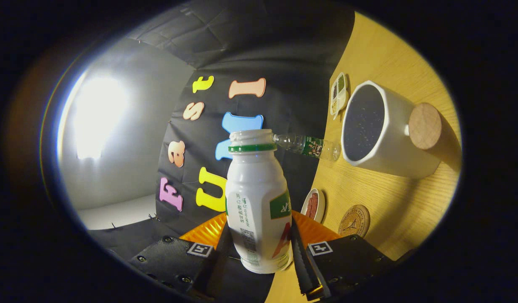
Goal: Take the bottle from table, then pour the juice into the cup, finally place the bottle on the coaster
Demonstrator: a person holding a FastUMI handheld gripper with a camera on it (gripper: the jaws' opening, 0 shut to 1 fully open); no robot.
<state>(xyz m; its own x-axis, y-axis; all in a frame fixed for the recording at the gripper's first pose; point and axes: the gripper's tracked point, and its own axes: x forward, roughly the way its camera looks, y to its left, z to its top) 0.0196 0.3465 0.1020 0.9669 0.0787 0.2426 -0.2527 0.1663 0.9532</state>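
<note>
A white juice bottle [258, 206] with a green neck ring and an uncapped mouth stands between my fingers, and my gripper [259, 248] is shut on its lower body. The whole view is rolled, so the wooden table [393, 63] rises on the right. A white cup [379, 128] with a dark inside and a round wooden handle knob sits on the table beyond the bottle's mouth, its opening turned toward me. A round cork coaster [354, 220] lies on the table near the right finger, below the cup.
A small clear plastic bottle [308, 145] with a green label lies between the juice bottle's mouth and the cup. A small dish [314, 205] of reddish food sits by the coaster. A divided snack tray [338, 93] rests beyond the cup. Black booth cloth hangs behind.
</note>
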